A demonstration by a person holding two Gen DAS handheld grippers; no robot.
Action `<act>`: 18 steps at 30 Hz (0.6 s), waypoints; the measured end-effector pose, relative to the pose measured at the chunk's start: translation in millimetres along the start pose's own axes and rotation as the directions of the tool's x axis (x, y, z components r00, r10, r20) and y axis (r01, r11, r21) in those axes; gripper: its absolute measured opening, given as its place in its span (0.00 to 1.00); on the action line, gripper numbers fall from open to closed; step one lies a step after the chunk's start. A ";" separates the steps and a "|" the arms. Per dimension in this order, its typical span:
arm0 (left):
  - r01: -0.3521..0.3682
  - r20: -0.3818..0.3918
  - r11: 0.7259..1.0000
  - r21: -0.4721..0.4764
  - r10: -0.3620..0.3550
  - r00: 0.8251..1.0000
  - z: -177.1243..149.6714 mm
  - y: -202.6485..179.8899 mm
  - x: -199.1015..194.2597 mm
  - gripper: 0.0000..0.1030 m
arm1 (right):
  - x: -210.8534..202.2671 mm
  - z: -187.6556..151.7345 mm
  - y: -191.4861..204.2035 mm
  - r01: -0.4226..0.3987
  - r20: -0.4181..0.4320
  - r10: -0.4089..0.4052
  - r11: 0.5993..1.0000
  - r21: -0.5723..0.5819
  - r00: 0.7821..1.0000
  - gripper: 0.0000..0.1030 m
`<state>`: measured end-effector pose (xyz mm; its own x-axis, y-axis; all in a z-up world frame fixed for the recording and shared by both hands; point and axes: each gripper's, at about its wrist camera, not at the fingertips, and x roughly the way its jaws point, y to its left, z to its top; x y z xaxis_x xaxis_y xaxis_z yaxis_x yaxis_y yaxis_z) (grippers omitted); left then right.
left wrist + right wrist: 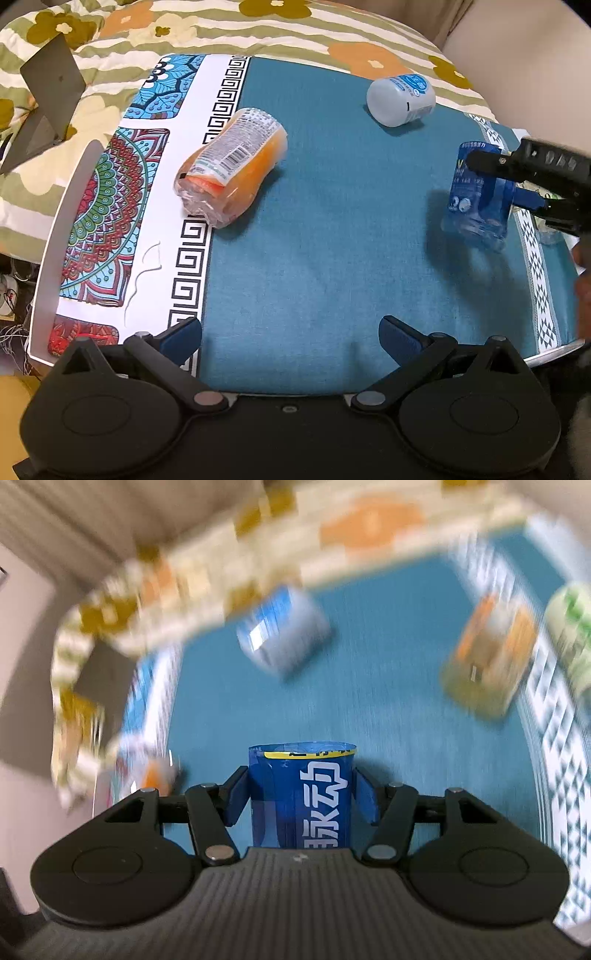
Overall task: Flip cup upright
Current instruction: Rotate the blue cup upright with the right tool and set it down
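Note:
A blue cup (pixel 301 797) with white lettering sits between the blue pads of my right gripper (pixel 301 794), which is shut on it. In the left wrist view the same blue cup (pixel 476 195) is held at the right side above the teal cloth, gripped by the right gripper (pixel 517 173). My left gripper (pixel 290 338) is open and empty, low over the near part of the teal cloth (pixel 314 240). An orange cup (pixel 231 166) lies on its side at the left. A white cup (pixel 400 99) lies on its side at the far right.
The cloth covers a small table (pixel 48 258) with a patterned border on the left. A flowered quilt (pixel 110 44) lies behind it and a grey laptop (pixel 48 99) stands at far left. The right wrist view is motion-blurred; a green cup (pixel 570 638) shows at its right edge.

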<state>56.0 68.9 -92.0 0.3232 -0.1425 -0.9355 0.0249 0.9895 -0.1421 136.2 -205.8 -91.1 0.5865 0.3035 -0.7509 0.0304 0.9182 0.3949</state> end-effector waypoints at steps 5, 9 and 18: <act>-0.029 -0.003 0.999 0.028 0.029 1.000 -2.6 4.4 0.9 1.00 | -4.8 -47.0 19.7 0.102 0.317 -0.057 0.986 -0.128 0.947 0.72; -0.042 -0.010 0.998 0.051 0.043 0.999 -6.5 4.6 4.7 1.00 | 3.8 -67.0 30.1 0.176 0.402 -0.077 0.961 -0.214 0.913 0.72; -0.038 -0.016 0.997 0.070 0.039 0.999 -16.2 -2.3 10.9 1.00 | 7.5 -93.0 27.3 0.202 0.445 -0.063 0.940 -0.273 0.893 0.73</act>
<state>44.1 64.7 -107.1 0.3090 -0.1040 -0.9453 0.0789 0.9934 -0.0835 66.2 -154.8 -135.1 0.8823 0.1001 -0.4599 -0.0738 0.9945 0.0747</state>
